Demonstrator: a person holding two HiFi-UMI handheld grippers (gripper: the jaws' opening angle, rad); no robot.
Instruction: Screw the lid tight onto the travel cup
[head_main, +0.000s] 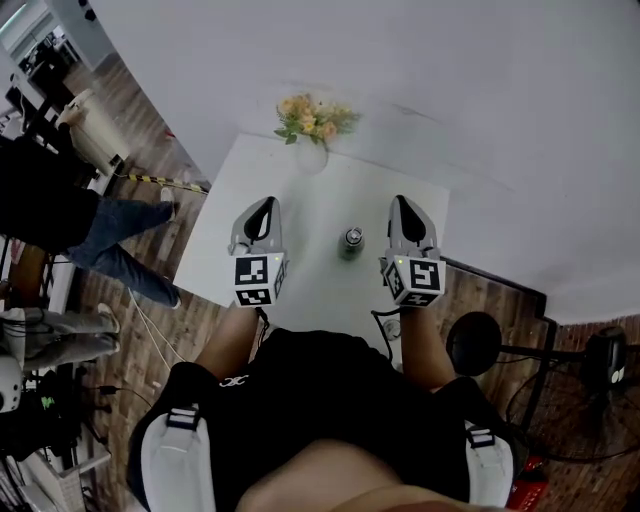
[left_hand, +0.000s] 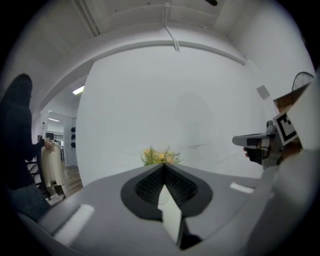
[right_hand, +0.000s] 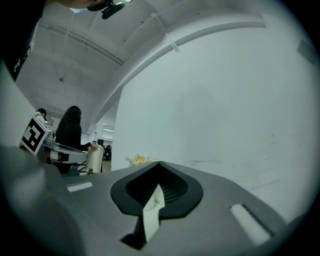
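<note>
Grey plastic nearest: the left gripper and right gripper hang level above the white bench, both with fingers pressed together and holding nothing. Between them, mid-frame, the travel cup stands upright, long axis vertical, top up. Coming down with fingers closed could topple this slim cup. Flowers sit beyond.

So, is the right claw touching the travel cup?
Apart. The head view shows bare table between the right claw and the travel cup; the right gripper view shows it shut, empty.
</note>
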